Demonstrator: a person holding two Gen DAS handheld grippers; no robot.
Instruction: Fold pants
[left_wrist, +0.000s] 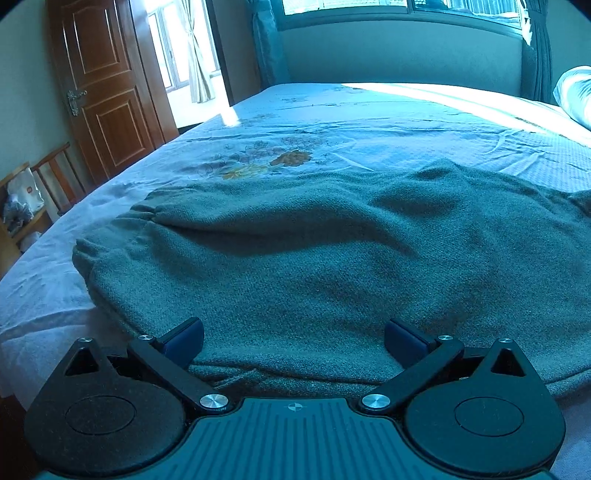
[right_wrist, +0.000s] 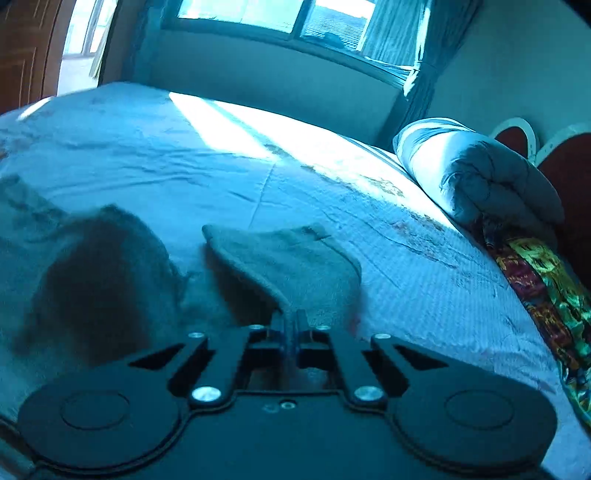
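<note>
Grey-green knit pants (left_wrist: 314, 258) lie spread across the near part of the bed, with a gathered waistband or cuff at the left. My left gripper (left_wrist: 293, 338) is open, its blue pads wide apart, low over the near edge of the pants and holding nothing. In the right wrist view my right gripper (right_wrist: 291, 319) is shut on a leg end of the pants (right_wrist: 295, 258), lifted off the bed so the cloth stands up in front of the fingers. More of the pants (right_wrist: 99, 273) lies to the left, blurred.
The bed has a light blue flowered sheet (left_wrist: 369, 122). A rolled quilt (right_wrist: 480, 173) and a colourful cloth (right_wrist: 535, 280) lie at the headboard side. A wooden door (left_wrist: 107, 81) and a chair with bags (left_wrist: 26, 206) stand left of the bed. A window wall is beyond.
</note>
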